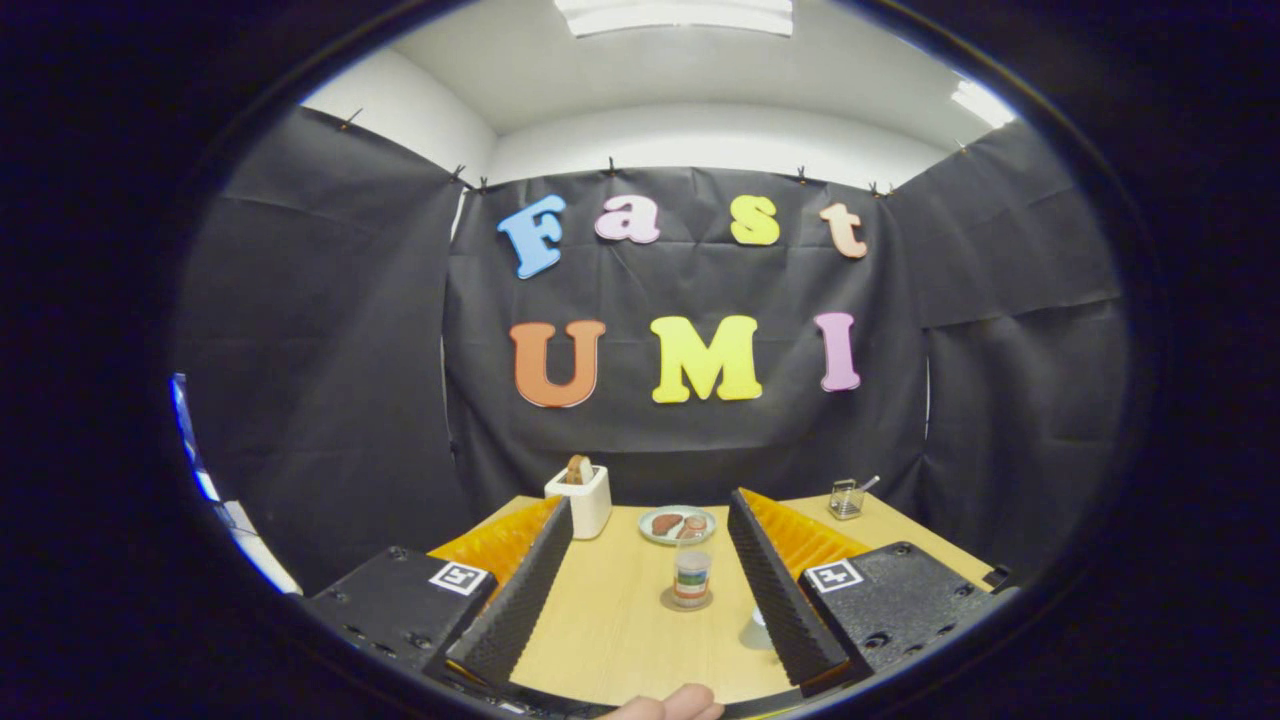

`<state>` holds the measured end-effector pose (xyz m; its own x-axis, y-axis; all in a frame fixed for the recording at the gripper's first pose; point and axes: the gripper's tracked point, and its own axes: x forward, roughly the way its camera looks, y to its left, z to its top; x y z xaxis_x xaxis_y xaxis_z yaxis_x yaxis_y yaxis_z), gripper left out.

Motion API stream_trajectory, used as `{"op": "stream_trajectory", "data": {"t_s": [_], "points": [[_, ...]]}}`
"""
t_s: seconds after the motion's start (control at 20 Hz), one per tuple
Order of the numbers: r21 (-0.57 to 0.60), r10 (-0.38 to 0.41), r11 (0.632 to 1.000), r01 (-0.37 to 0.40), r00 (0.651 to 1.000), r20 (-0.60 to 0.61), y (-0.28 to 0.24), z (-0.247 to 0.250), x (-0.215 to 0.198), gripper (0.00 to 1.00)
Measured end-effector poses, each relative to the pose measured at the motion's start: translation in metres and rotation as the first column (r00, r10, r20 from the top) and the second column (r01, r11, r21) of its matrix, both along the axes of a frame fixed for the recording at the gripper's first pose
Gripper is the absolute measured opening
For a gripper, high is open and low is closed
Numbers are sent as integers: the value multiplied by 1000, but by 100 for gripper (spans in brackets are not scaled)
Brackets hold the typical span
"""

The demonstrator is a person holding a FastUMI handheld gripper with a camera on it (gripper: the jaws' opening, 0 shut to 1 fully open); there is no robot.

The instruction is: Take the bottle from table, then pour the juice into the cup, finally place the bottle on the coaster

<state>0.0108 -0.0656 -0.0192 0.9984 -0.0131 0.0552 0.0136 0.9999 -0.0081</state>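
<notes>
Gripper (pixel 650 560) fingers spread wide, holding nothing. Bottle (pixel 691 577) stands upright on the coaster (pixel 686 600), between them, so likely already placed. Cup (pixel 758 628), seemingly, beside the right finger.

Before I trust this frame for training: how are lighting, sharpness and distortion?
Gripper view: even ceiling light, soft shadows only; fisheye bends the table edges; bottle on its coaster between the open gripper fingers looks sharp but small; no glare.
</notes>
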Motion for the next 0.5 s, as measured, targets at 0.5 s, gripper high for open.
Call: {"op": "stream_trajectory", "data": {"t_s": [0.5], "points": [[-77,39,996,-38,999,9,15,23,-3,100]]}}
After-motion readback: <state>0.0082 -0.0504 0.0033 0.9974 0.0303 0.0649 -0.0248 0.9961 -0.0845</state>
